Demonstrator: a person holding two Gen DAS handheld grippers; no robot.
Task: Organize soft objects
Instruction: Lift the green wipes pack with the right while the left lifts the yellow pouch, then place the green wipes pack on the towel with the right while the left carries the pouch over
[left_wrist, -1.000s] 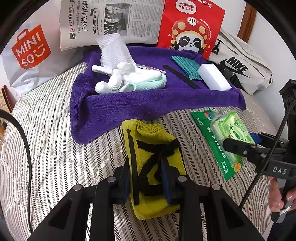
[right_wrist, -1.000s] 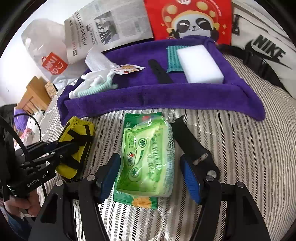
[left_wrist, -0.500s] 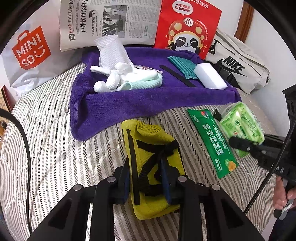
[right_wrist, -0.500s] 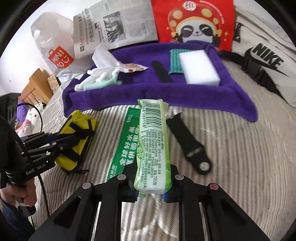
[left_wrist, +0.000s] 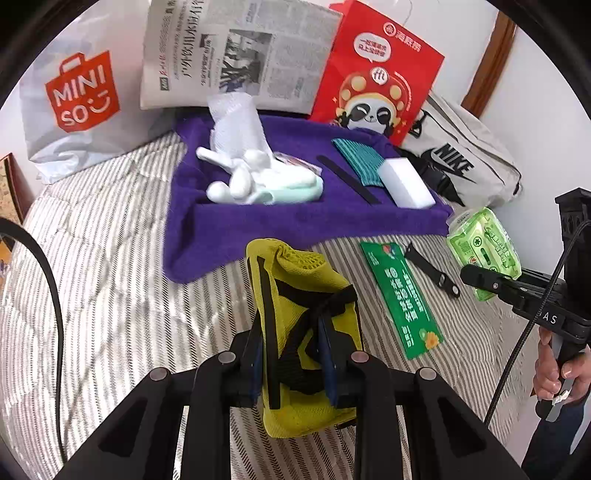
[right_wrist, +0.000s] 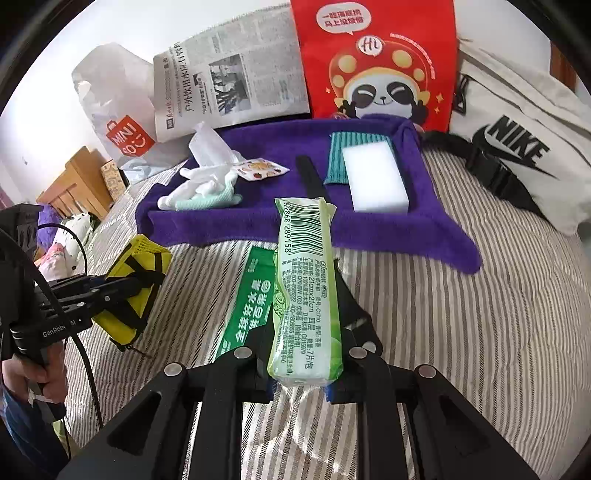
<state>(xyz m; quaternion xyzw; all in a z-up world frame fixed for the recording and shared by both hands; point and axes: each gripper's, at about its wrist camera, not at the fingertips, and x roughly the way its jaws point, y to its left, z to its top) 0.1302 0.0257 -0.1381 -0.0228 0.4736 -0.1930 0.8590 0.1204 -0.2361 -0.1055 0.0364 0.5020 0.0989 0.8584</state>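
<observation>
Yellow mesh pouch (left_wrist: 303, 332) looks light and floppy, pinched mid-body across its black straps by the left gripper (left_wrist: 291, 365), ends sagging just over the striped bed (left_wrist: 110, 277). Right gripper (right_wrist: 299, 384) is clamped on the near end of the green tissue pack (right_wrist: 306, 291), slick film over a squashy fill, likely to slide if tilted. Purple towel (right_wrist: 280, 221) ahead has bare room along its front edge, well clear of the white sponge (right_wrist: 376, 181) and gloves (right_wrist: 199, 188).

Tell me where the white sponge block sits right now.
The sponge lies on the purple towel, at its right end in both wrist views, against the teal cloth and near the Nike bag.
</observation>
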